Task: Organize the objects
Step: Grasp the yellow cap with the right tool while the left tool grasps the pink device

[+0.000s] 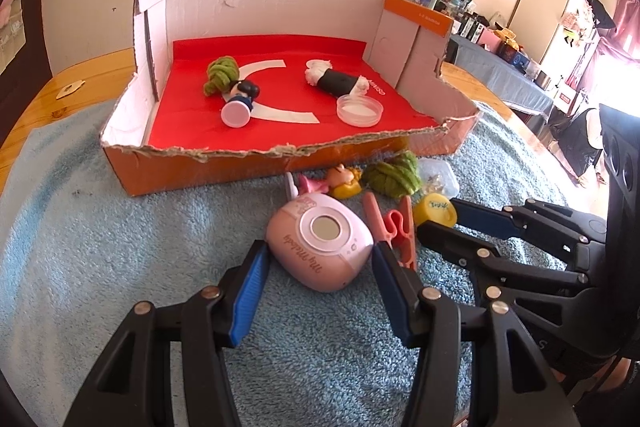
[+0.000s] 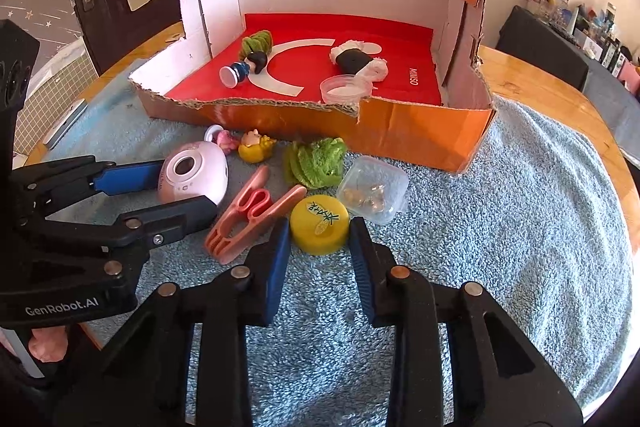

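Left wrist view puts your left gripper clamped on the pink toy camera, its pads pressing both sides, on the blue towel. Your right gripper grips the yellow cap just beside the pink clip. Ahead, the torn front edge of the cardboard tray sits low; its back and side walls rise tall. Open towel spreads to your right.
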Demonstrator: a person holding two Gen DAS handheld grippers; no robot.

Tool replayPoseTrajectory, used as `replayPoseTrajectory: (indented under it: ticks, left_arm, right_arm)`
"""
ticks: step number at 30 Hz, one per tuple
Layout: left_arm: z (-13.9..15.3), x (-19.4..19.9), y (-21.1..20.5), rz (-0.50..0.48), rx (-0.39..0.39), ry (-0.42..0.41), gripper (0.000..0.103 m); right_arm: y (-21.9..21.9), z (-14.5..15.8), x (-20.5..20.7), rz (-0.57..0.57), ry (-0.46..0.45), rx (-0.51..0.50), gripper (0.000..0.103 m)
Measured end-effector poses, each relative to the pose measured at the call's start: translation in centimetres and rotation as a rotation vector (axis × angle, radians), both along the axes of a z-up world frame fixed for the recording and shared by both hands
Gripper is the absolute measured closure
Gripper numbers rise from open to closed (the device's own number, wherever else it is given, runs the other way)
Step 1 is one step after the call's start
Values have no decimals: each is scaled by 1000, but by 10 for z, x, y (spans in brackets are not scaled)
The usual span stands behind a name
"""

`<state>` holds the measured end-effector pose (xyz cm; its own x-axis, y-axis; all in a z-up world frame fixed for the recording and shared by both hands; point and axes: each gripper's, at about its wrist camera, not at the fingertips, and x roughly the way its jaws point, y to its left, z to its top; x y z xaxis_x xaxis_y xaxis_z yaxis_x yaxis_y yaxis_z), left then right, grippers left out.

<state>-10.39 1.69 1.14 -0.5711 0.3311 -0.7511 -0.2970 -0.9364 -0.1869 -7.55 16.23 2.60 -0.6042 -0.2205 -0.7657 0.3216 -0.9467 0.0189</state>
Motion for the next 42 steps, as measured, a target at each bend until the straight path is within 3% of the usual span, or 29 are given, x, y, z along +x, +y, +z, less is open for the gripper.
replayPoseTrajectory:
  ticks: [13,16,18,24,28,32,38,42]
  left_arm:
    - [6,8,-5,8,7,16,49]
    - [8,10,-6,6,10,17,62]
    - [7,10,-6,-7,20,6,75]
    - [0,10,-5,7,4,-20,76]
    - [0,6,-10,26,37,-36,68]
    - [3,4,-17,52,64,-32,47]
    - [4,-5,-20,73,61,-32,46]
    - [0,-9,-14,76,19,-29,46]
  right_arm:
    - [0,14,7,7,23,-29,74]
    - [-2,16,9,10,27,-34,74]
    - [-3,17,10,13,27,-35,74]
    - [-6,14,10,21,13,-30,74]
    - [-7,11,10,24,3,-21,74]
    - [-6,5,8,16,-6,-14,74]
    - [-3,0,3,7,-17,-8,74]
    - [-4,-1,3,6,-16,-7,74]
